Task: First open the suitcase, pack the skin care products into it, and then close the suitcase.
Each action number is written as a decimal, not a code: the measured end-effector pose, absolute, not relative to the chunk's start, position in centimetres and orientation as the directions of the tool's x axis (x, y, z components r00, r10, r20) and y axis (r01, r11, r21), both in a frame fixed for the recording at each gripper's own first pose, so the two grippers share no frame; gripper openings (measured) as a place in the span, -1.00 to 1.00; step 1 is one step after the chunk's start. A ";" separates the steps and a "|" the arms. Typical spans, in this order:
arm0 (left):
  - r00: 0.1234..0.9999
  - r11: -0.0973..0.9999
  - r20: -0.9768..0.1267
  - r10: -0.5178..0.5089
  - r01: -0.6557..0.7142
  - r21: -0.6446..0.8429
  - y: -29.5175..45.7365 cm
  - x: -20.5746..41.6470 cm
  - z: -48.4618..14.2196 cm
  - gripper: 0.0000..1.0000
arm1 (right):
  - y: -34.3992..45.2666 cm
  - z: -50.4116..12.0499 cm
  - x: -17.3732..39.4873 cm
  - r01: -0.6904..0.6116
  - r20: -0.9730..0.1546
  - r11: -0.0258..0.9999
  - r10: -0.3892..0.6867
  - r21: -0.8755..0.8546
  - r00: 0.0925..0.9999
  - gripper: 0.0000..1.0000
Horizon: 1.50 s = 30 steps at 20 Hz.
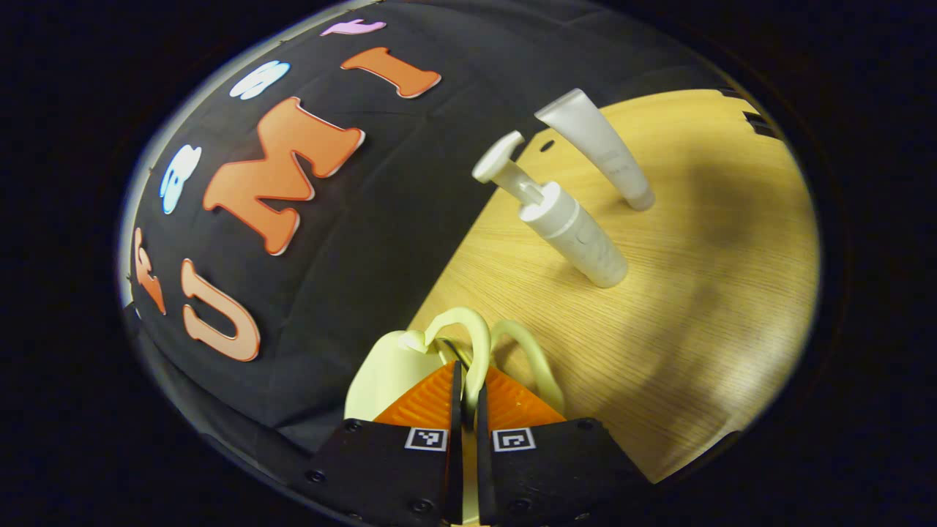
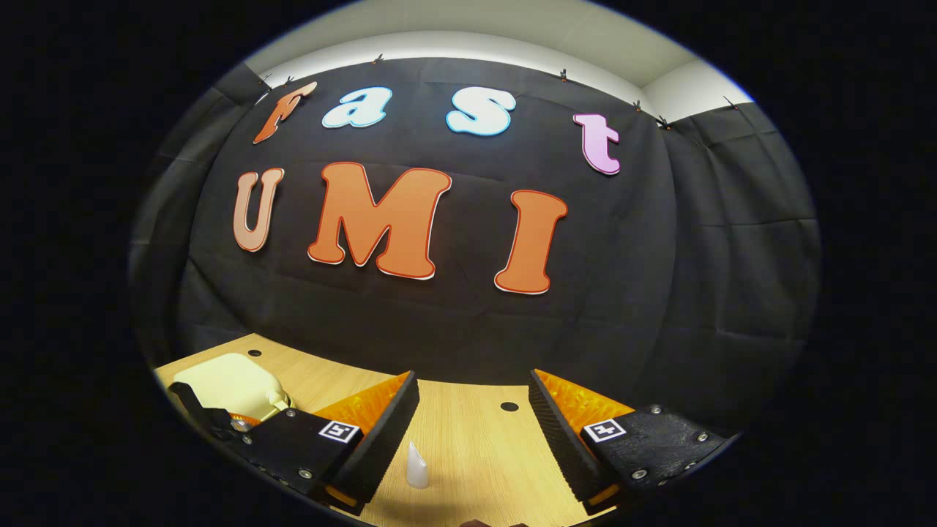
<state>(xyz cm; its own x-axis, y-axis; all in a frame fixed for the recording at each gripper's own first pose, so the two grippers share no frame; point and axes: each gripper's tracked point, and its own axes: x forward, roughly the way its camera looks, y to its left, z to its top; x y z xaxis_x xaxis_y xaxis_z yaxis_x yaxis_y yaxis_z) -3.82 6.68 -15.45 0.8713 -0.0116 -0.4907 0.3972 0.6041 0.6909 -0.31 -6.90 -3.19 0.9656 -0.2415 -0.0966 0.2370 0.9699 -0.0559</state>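
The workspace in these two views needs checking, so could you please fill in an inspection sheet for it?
Surface: wooden table, with round holes near its far edge.
Job's things: pale yellow suitcase; pump bottle and tube standing upright on the table.
Clutter: nothing seen.
Grippers: left gripper shut on the suitcase handle; right gripper open above the table.
Cables: nothing seen.
Surroundings: black cloth wall, pale wall above it.

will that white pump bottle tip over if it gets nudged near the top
Probably. The pump bottle stands upright on the table, tall and slim on a small base, so a high push could topple it. Its smooth round body might then roll and may feel slippery. The tube beside it stands apart, though close enough to get knocked.
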 end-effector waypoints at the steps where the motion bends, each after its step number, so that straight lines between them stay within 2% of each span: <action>1: 0.873 0.633 -0.489 -0.008 0.382 0.673 7.2 -3.7 -14.5 -0.84 | -6.9 -3.2 -0.2 0.236 -0.097 0.970 -0.240 -0.052 0.966 0.91; 8: 0.908 0.855 -0.419 0.024 0.199 0.480 11.3 -2.5 -7.2 -0.83 | -5.3 -3.0 1.0 0.206 -0.090 0.977 -0.209 -0.047 0.974 0.92; 14: 0.923 0.956 -0.376 0.086 0.030 0.292 17.5 -1.8 -2.5 -0.83 | -3.1 -3.0 2.1 0.164 -0.095 0.985 -0.168 -0.048 0.981 0.91; 20: 0.926 0.988 -0.349 0.142 -0.114 0.099 25.2 -1.4 0.4 -0.83 | -1.4 -2.9 2.9 0.155 -0.097 0.987 -0.160 -0.052 0.982 0.92; 25: 0.921 0.975 -0.341 0.189 -0.218 -0.049 31.8 -2.4 1.1 -0.83 | 0.0 -2.6 3.8 0.162 -0.092 0.985 -0.167 -0.060 0.982 0.91; 26: 0.917 0.968 -0.346 0.198 -0.239 -0.081 33.5 -2.1 0.5 -0.97 | 0.4 -2.5 4.0 0.161 -0.093 0.985 -0.167 -0.062 0.982 0.91; 30: 0.898 0.940 -0.364 0.249 -0.314 -0.132 39.5 -2.8 -0.7 -0.97 | 2.4 -2.2 4.7 0.157 -0.095 0.985 -0.164 -0.077 0.982 0.91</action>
<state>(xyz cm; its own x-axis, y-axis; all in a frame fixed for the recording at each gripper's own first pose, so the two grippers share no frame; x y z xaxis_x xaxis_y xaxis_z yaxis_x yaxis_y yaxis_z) -2.84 39.54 -0.68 0.8975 0.2488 -0.3641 -0.3144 0.9400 -0.1325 4.68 2.36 -2.24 0.9819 -0.1637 -0.0951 0.1566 0.9846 -0.0773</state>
